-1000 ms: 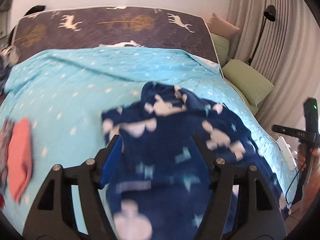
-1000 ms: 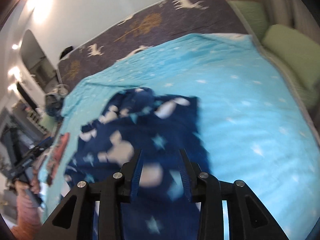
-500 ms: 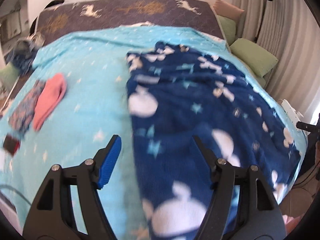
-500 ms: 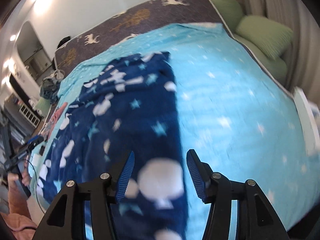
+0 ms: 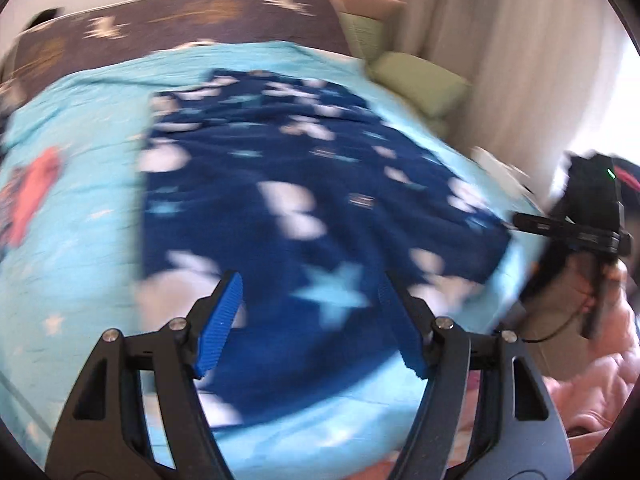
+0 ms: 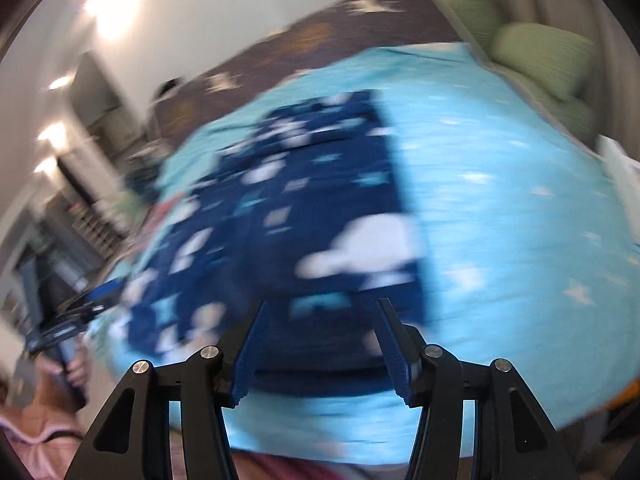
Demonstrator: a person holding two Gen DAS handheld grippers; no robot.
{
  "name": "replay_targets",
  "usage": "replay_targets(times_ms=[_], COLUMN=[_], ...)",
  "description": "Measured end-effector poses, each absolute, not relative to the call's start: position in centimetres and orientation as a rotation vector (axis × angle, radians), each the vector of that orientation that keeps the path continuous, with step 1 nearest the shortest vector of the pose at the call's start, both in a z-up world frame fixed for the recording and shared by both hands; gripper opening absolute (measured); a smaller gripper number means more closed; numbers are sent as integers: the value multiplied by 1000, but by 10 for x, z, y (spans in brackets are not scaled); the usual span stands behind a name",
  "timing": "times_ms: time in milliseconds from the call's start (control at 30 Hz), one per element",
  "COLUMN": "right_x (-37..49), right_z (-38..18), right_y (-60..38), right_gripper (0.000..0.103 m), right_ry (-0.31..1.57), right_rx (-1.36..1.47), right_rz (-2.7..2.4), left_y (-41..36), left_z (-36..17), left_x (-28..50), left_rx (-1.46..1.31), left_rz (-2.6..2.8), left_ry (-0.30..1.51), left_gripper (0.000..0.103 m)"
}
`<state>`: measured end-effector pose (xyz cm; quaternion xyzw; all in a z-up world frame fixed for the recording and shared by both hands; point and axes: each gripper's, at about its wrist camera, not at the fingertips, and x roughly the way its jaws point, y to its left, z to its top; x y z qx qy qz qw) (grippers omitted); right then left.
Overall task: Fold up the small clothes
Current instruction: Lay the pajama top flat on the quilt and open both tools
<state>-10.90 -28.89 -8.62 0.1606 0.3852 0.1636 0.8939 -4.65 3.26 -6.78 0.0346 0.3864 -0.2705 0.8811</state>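
Observation:
A navy blue cloth with white clouds and light stars (image 5: 288,184) lies spread flat on the turquoise bedspread (image 5: 80,232). It also shows in the right wrist view (image 6: 304,208). My left gripper (image 5: 310,292) is open and empty, above the cloth's near edge. My right gripper (image 6: 322,316) is open and empty, above the cloth's near right corner. Both views are blurred by motion.
A pink garment (image 5: 36,196) and a patterned one lie at the bed's left side. Green pillows (image 5: 416,80) stand at the right by the curtain. The dark headboard (image 5: 180,16) is at the back. The other gripper shows at the right edge (image 5: 584,232).
The cloth was held up by both grippers, then dropped and spread flat on the bed. Both grippers have opened and pulled back toward the near edge of the bed.

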Motion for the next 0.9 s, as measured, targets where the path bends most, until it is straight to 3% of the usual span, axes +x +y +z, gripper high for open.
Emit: replay_targets(times_ms=[267,333,400,500,767,867,900], right_x=[-126,-128,-128,-129,-118,-103,-98], right_z=[-98,-101,-103,-104,-112,-120,-122], right_y=[-193,-181,-174,-171,-146,-146,-150], right_gripper=[55,55,55,55,54,21,18], right_ry=[793,790,790,790,769,805,818], right_rx=[49,1,-27,-58,-157,-130,-88], right_rz=[532,558,569,557,548,516,516], left_y=[-21,-28,-30,-23,1,-2,-2], left_z=[-95,-100,-106,-107,-78,-70,-68], left_x=[-69,-67,-59,-49,-55,-58,-58], left_rx=[180,188,166,79,-105,-96,-95], left_rz=[-687,-685,-687,-685,-786,-802,-806], left_ry=[841,860,890,902,844,819,816], left_gripper=[68,53,24,20,19,19,19])
